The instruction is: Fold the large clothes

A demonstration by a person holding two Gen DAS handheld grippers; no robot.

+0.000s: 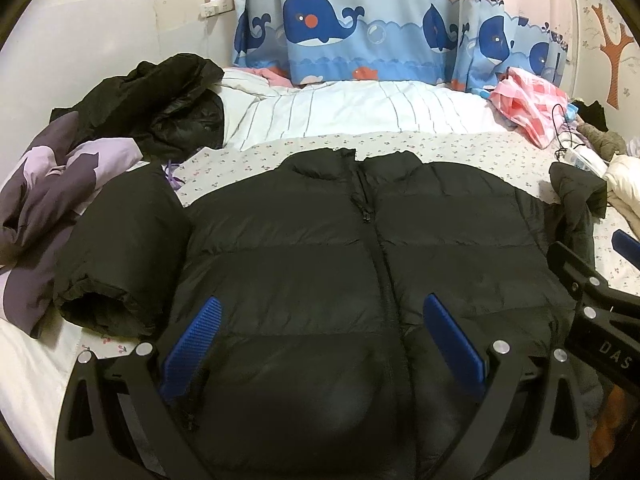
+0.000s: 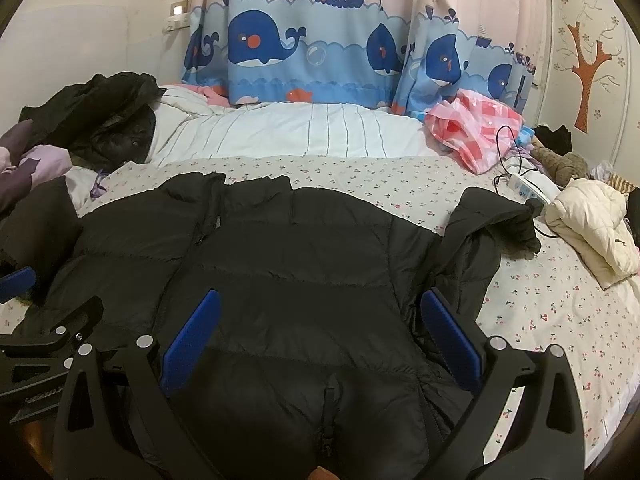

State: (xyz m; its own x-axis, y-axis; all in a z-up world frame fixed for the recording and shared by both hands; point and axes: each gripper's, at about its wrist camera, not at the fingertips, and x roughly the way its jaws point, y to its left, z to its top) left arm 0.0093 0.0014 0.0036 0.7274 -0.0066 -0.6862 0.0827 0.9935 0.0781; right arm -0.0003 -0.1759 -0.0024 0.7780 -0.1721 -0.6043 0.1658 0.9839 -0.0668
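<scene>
A black puffer jacket lies flat, front up and zipped, on the flowered bed sheet; it also shows in the right wrist view. Its left sleeve lies beside the body and its right sleeve is bent at the jacket's right side. My left gripper is open over the jacket's lower hem, blue pads apart and empty. My right gripper is open over the hem's right half, empty. Each gripper shows at the edge of the other's view.
A pile of black and purple clothes lies at the left. A striped white duvet lies behind. A pink bag, a power strip with cable and a cream jacket lie at the right. Whale curtain behind.
</scene>
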